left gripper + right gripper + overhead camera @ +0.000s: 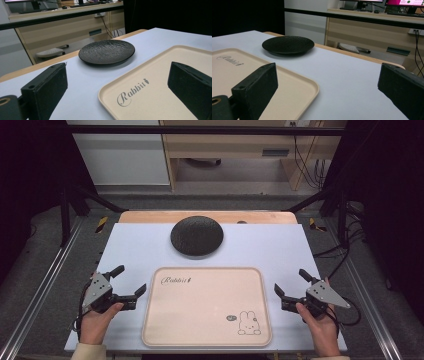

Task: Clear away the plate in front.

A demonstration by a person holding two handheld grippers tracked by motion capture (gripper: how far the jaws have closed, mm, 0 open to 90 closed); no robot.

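A black textured plate [197,235] [107,51] [288,44] rests on the white tabletop at the back centre. In front of it lies a beige tray [207,306] [160,82] [234,72] printed with "Rabbit" and a rabbit drawing; nothing lies on it. My left gripper [130,280] [117,92] is held just left of the tray, jaws wide apart and empty. On the tray's right side my right gripper [291,282] [327,90] is also open with nothing between its jaws. Both point toward the plate.
The white tabletop [265,247] lies on a wooden table whose edge [210,216] shows behind the plate. Metal rails [45,280] run along both sides. Wooden furniture [240,150] and cables [307,160] stand beyond the far end.
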